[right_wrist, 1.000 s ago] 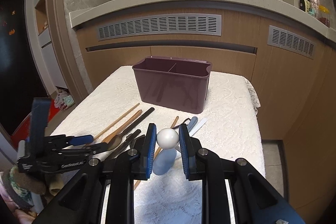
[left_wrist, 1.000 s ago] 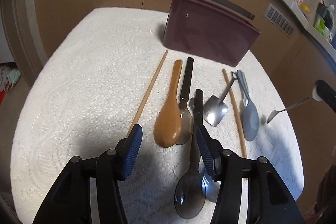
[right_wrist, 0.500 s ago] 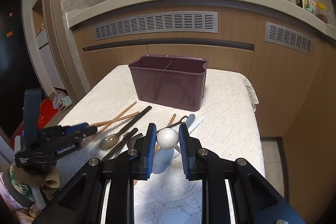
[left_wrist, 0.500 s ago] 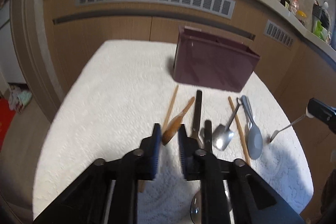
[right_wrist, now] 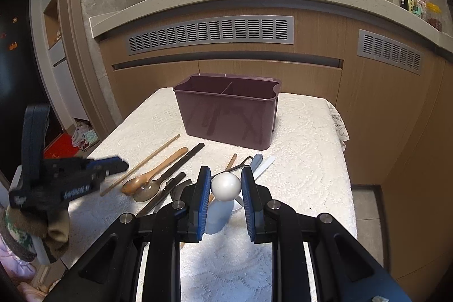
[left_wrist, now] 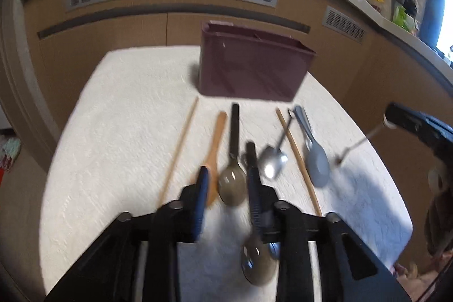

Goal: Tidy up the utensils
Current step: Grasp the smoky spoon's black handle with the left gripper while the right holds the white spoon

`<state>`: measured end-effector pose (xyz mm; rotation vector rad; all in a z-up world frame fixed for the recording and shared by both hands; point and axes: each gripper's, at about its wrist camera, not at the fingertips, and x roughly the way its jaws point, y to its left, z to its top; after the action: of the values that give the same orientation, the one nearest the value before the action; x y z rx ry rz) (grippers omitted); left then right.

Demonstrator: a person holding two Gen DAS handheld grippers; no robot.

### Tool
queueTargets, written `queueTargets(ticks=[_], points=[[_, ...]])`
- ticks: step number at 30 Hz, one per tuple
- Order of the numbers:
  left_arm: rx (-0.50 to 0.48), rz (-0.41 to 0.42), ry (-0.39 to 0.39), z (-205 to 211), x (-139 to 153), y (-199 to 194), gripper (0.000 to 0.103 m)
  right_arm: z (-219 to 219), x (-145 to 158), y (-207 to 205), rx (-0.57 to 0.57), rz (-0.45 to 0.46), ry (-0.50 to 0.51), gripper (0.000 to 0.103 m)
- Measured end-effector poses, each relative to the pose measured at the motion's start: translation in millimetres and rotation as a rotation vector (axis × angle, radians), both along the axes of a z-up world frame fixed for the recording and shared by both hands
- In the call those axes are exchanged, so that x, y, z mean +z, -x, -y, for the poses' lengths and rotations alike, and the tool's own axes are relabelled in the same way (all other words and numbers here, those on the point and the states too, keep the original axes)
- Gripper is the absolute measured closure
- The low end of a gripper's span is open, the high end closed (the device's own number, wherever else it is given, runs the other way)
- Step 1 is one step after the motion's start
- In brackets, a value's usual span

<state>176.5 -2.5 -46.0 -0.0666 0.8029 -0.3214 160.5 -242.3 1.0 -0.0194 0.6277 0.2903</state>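
Just then the left gripper had been opening, with nothing pinched. The wooden spoon and dark spoon lay loose under it. The right gripper squeezed a white ball-ended utensil, probably to carry it to the empty purple bin at the back.

The left wrist view is smeared by motion, so the light wooden spoon between the blue-padded fingers of the left gripper shows only its handle; its bowl sits behind the left pad, and whether a pad touches it cannot be told. The dark translucent plastic spoon is partly covered by the right finger. In the right wrist view the white ball-ended utensil hides its stem behind the ball; it is possibly a small fork. The pale blue spoon lies mostly behind that ball.
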Motion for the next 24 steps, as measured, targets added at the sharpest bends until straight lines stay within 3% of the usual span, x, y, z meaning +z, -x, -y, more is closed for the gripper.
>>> queueTargets(ticks=[1,11,13,15,17,24], points=[[0.005,-0.009,0.0,2.5,-6.5,4.2,0.055,0.0,-0.2,0.3,0.0,0.001,0.0,0.083],[-0.022,-0.038,-0.144,31.0,-32.3,-14.2,0.054,-0.8,-1.9,2.9,0.006,0.001,-0.001,0.083],[-0.019,-0.037,-0.148,31.6,-32.0,-19.5,0.057,-0.8,-2.0,3.1,0.006,0.001,-0.002,0.083],[-0.004,-0.026,-0.148,29.8,-30.9,-23.0,0.071,-0.3,-1.9,3.1,0.004,0.003,0.0,0.083],[-0.004,-0.026,-0.136,27.5,-31.0,-25.1,0.071,-0.2,-1.8,3.6,0.002,0.005,0.002,0.083],[-0.007,0.131,-0.149,27.2,-2.8,-0.4,0.071,-0.5,-0.9,4.0,-0.001,0.006,0.003,0.083]])
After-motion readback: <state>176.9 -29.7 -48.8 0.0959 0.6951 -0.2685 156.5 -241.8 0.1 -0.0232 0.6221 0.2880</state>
